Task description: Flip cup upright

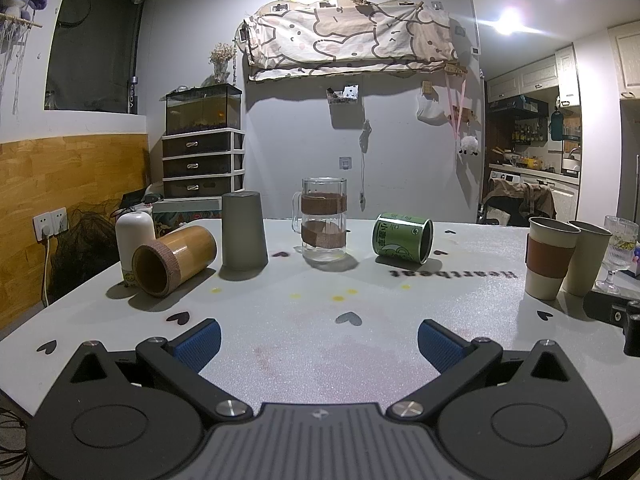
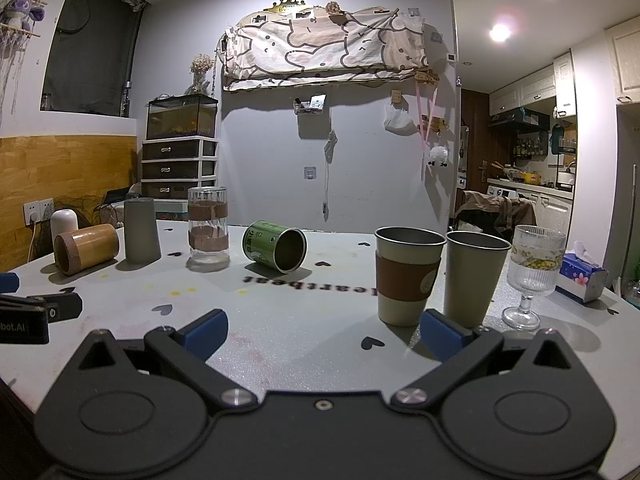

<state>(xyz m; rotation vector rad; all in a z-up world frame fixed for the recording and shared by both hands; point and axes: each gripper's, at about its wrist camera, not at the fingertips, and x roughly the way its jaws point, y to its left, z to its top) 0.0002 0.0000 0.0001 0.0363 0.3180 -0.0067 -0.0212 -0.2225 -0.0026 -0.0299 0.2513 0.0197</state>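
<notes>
A green printed cup (image 1: 403,239) lies on its side in the middle of the white table (image 1: 304,344), mouth to the right; it also shows in the right wrist view (image 2: 275,245). A bamboo cup (image 1: 174,261) lies on its side at the left, mouth toward me, also in the right wrist view (image 2: 86,247). A grey cup (image 1: 244,230) stands mouth down beside it (image 2: 141,229). My left gripper (image 1: 319,343) is open and empty, low over the near table. My right gripper (image 2: 324,334) is open and empty, just in front of two upright cups.
A glass mug with brown bands (image 1: 323,219) stands upright at centre. A beige cup with a brown sleeve (image 2: 406,276), a plain beige cup (image 2: 473,278) and a stemmed glass (image 2: 530,270) stand at the right. A white bottle (image 1: 134,240) stands far left. A tissue box (image 2: 582,276) lies at the right edge.
</notes>
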